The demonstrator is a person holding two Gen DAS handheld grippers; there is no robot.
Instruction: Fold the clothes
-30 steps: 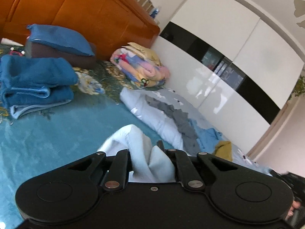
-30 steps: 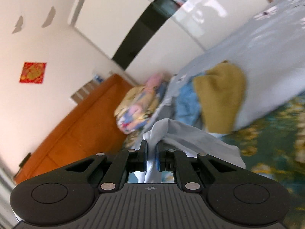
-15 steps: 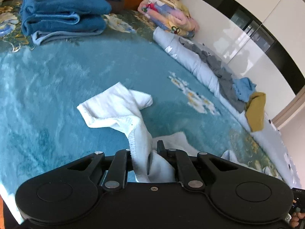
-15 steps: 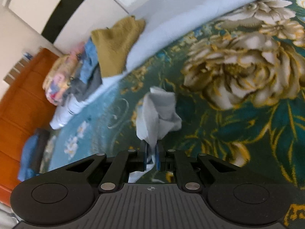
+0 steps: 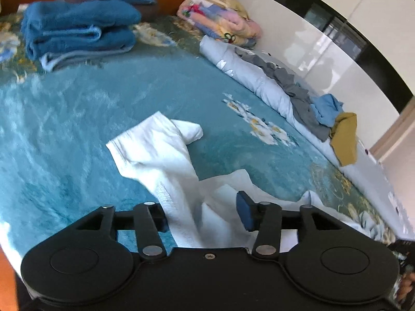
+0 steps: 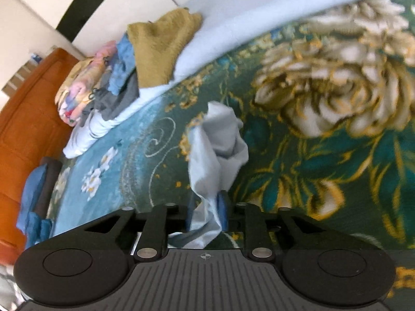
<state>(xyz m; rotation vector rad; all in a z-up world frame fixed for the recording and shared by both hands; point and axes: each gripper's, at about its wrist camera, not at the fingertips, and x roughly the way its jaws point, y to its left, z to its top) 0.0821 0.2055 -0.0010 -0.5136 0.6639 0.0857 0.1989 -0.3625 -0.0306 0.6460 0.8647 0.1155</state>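
Observation:
A white garment lies crumpled on the teal floral bedspread, one sleeve end pointing away from me. My left gripper hovers low over its near part; the jaws are opening and stand wide apart, the cloth loose between them and untouched by the blue pad. In the right wrist view another end of the pale garment bunches up on the bedspread. My right gripper is opening too, its jaws a little apart with a fold of cloth slack between them.
Folded blue towels and a pillow sit by the orange headboard. A rolled floral blanket and a light blue quilt line the wardrobe side, with grey, blue and mustard clothes piled on the quilt.
Both grippers sank and tilted down toward the bed, laying the garment on the bedspread. Both pairs of jaws, shut on the cloth before, have parted, the left far more.

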